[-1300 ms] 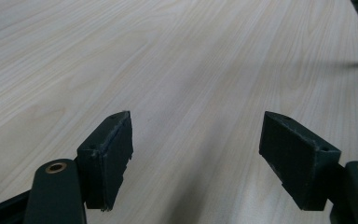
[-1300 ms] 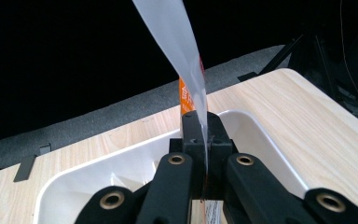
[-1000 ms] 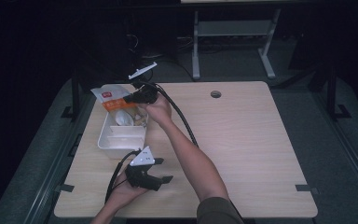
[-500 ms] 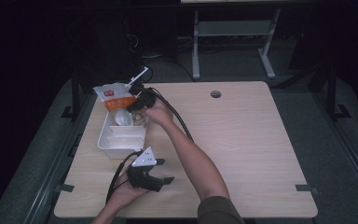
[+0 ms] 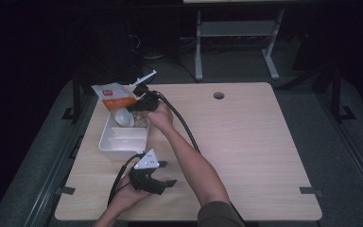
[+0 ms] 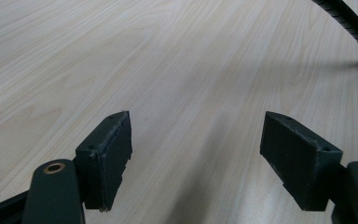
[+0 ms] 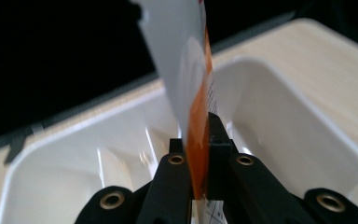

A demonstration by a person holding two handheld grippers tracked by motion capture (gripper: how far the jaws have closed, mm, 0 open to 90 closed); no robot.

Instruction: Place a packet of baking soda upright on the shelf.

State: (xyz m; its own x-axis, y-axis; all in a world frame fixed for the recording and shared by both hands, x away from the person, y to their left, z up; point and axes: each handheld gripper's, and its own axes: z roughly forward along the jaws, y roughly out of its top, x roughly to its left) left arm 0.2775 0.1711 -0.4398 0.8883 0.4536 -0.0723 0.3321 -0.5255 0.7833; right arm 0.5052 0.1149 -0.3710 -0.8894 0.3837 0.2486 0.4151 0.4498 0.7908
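Pinched flat between the black fingers [image 7: 220,140] of the right gripper [image 7: 198,154] is an orange-and-white packet [image 7: 186,70], the jaws closed tight on its lower edge with only the thin film between them. In the high view that packet [image 5: 112,96] hangs at the upper left of the frame, above the far end of the white divided tray [image 5: 108,142], with the right gripper [image 5: 139,101] just beside it. The left gripper [image 5: 158,182] rests low in that frame on the wooden table [image 5: 246,142]; its jaws stand wide apart with nothing between them, bare wood showing past the pads [image 6: 109,158].

The packet looks to be going into or coming out of the tray, which I cannot tell. Either way the step is best done slowly: keep the grip firm on the sealed edge, hold the packet upright so it does not swing, and clear the tray wall and the pale item [image 5: 123,118] lying in the far compartment.
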